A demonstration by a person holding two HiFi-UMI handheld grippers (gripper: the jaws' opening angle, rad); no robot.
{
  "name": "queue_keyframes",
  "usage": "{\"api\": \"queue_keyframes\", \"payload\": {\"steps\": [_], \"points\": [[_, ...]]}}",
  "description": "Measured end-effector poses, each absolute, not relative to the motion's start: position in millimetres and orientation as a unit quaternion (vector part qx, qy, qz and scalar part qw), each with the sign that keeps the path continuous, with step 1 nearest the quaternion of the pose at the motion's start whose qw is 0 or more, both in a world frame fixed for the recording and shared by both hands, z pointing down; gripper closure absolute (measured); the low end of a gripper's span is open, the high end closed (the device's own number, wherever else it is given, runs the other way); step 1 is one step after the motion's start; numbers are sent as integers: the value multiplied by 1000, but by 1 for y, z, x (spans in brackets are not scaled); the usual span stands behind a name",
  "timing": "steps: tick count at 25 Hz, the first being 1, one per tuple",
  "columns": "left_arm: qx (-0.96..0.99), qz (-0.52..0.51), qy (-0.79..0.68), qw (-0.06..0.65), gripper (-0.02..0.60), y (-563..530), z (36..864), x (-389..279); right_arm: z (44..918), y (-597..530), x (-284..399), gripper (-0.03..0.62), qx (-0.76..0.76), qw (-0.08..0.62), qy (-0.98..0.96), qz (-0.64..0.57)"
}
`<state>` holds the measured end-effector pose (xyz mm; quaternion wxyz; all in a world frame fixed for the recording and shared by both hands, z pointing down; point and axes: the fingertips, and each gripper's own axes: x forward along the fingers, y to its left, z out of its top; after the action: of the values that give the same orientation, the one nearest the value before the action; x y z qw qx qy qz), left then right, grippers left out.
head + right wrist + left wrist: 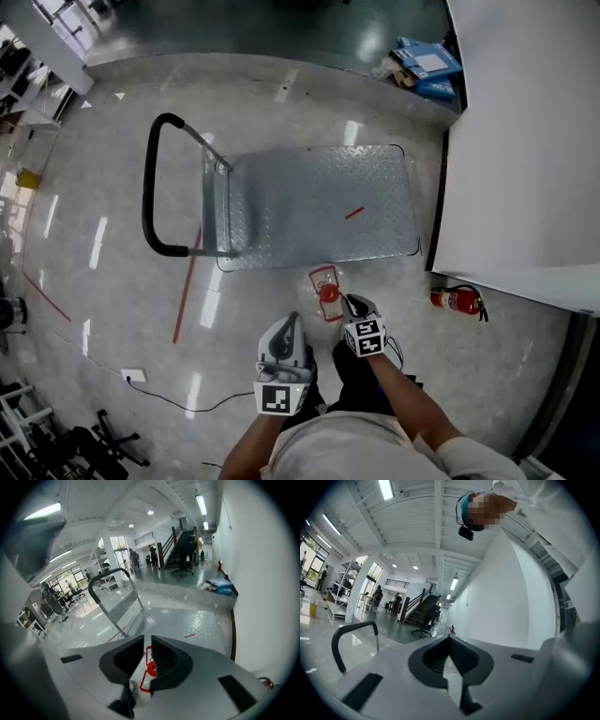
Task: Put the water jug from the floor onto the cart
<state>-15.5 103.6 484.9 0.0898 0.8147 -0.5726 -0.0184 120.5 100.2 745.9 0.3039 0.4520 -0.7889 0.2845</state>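
Note:
The water jug (327,292), clear with a red cap and red handle frame, stands on the floor just in front of the cart's near edge. The cart (319,202) is a flat metal deck with a black handle (150,187) at its left end. My right gripper (349,303) points down just right of the jug; in the right gripper view its jaws (144,641) stand a narrow slit apart, with the red cap (151,668) showing through the gap and nothing pressed. My left gripper (289,323) is nearer to me, level and shut (450,638), with nothing in it.
A white wall (525,141) runs along the right with a red fire extinguisher (457,299) at its foot. Blue boxes (427,66) lie beyond the cart. A red tape line (187,291) and a cable with a socket (133,375) cross the floor at the left.

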Motion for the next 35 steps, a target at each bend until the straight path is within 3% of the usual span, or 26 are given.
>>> {"api": "queue_keyframes", "payload": {"steps": [2, 5, 10, 20, 35], "points": [[817, -23, -569, 93, 578, 100, 486, -14, 786, 107, 116, 471, 426, 338, -775, 323], [820, -26, -564, 87, 578, 101, 492, -14, 837, 113, 113, 442, 407, 377, -754, 351], [822, -19, -561, 97, 578, 106, 515, -23, 914, 123, 111, 340, 387, 442, -712, 384], [815, -15, -566, 120, 578, 108, 549, -45, 988, 125, 109, 318, 372, 492, -677, 402], [813, -6, -566, 133, 578, 111, 568, -54, 1018, 115, 93, 309, 361, 511, -669, 402]]}}
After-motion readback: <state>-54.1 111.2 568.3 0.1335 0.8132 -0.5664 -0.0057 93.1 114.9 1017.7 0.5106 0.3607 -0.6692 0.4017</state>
